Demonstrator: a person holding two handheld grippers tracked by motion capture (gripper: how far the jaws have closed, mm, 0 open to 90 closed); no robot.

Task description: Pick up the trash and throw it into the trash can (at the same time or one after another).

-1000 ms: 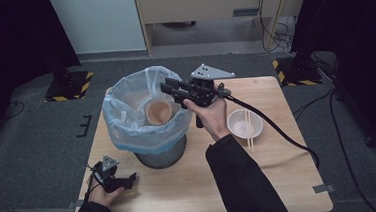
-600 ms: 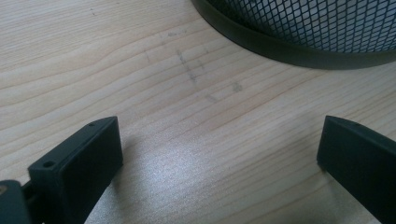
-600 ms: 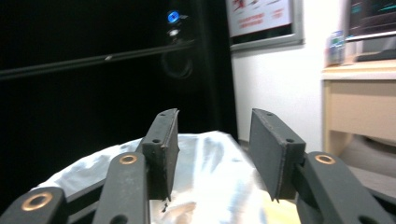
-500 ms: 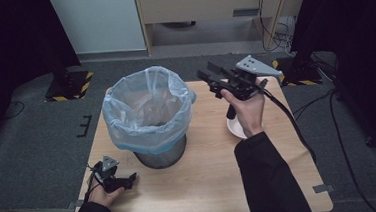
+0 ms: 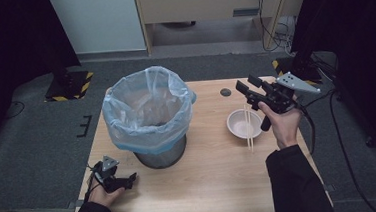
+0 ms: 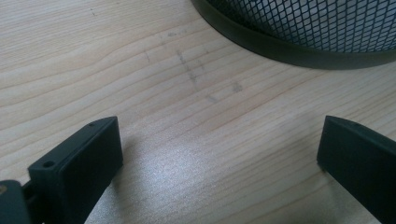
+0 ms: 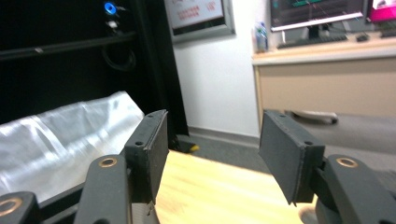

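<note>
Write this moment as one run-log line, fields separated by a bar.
right gripper: open, empty, raised above white bowl | chopsticks: across bowl | left gripper: open, on table by lined bin

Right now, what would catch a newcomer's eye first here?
A mesh bin with a pale blue liner stands left of centre on the table. To its right a white bowl carries chopsticks. The right gripper hangs open above it.
</note>
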